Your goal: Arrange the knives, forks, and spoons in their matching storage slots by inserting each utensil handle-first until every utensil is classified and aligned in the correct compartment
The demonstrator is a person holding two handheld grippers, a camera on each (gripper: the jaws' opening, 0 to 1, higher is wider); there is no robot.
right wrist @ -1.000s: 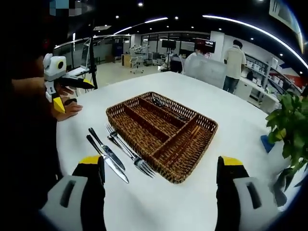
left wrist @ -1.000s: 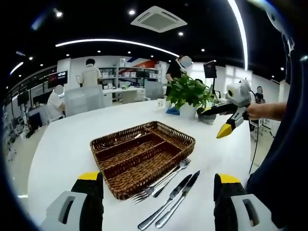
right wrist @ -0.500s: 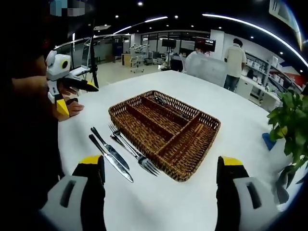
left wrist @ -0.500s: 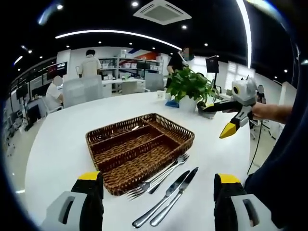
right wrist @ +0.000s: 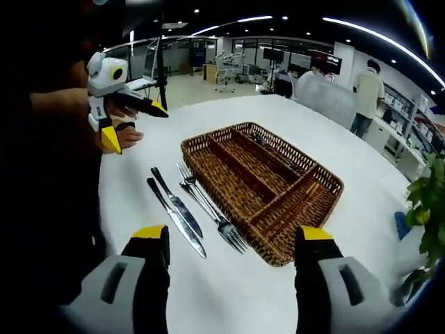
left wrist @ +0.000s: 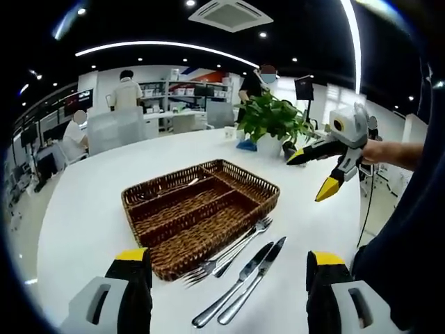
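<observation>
Beside the wicker tray (right wrist: 268, 182) on the white table (right wrist: 361, 174) lie two knives (right wrist: 178, 214) and two forks (right wrist: 208, 212), touching in pairs; both the left gripper (left wrist: 229, 296) and right gripper (right wrist: 231, 278) hover spread and empty; a careless pinch risks lifting two utensils together.

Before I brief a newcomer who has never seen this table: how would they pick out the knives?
Start at the brown wicker tray in the middle of the white table. Loose cutlery lies beside one of its long sides: two forks nearest the wicker, then the two knives beyond them. The knives end in plain flat blades, not tines.
</observation>
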